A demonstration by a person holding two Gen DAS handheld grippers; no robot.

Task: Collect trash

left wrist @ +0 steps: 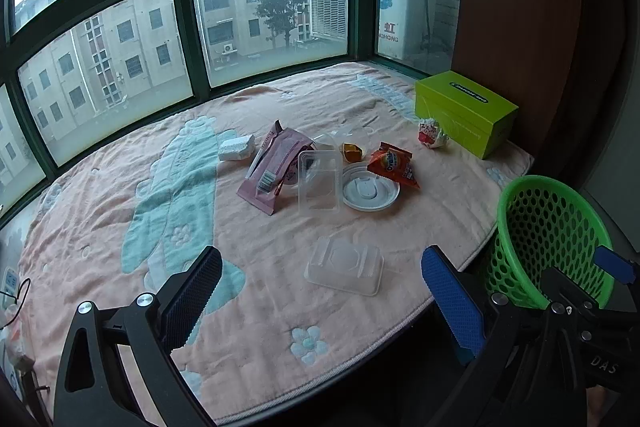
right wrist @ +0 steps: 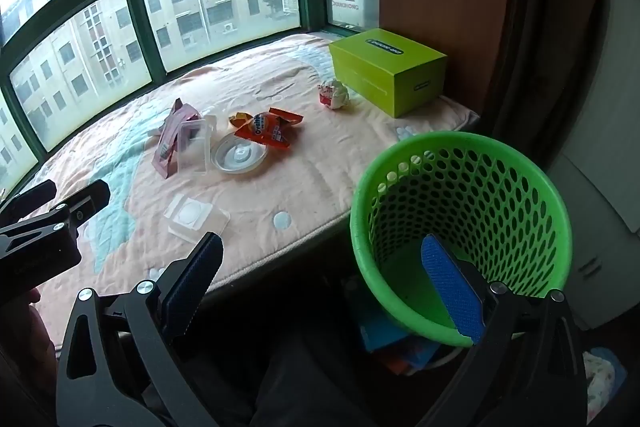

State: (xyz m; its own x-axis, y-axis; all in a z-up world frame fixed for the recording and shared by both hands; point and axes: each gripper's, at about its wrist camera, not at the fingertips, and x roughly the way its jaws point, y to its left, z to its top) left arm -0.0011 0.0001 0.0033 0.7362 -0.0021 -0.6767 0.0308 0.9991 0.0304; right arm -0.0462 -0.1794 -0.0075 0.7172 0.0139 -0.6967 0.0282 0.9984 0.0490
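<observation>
Trash lies on a pink blanket [left wrist: 280, 307]: a clear plastic tray [left wrist: 344, 265] nearest, a pink wrapper [left wrist: 274, 167], an upright clear tray [left wrist: 319, 179], a white lid [left wrist: 370, 187], an orange Ovaltine packet [left wrist: 394, 163], a yellow wrapper [left wrist: 352, 151], a white tissue pack [left wrist: 236, 147] and a crumpled red-white wrapper [left wrist: 432, 133]. My left gripper [left wrist: 320, 299] is open and empty just before the near clear tray. My right gripper [right wrist: 320, 283] is open and empty beside the bed edge, one finger [right wrist: 452, 287] in front of the green mesh basket [right wrist: 468, 211].
A lime-green box [left wrist: 464, 111] stands at the blanket's far right by a brown wall panel. Windows run along the far side. The basket [left wrist: 548, 239] stands off the blanket's right edge. Blue and orange items [right wrist: 400, 347] lie on the floor under the basket.
</observation>
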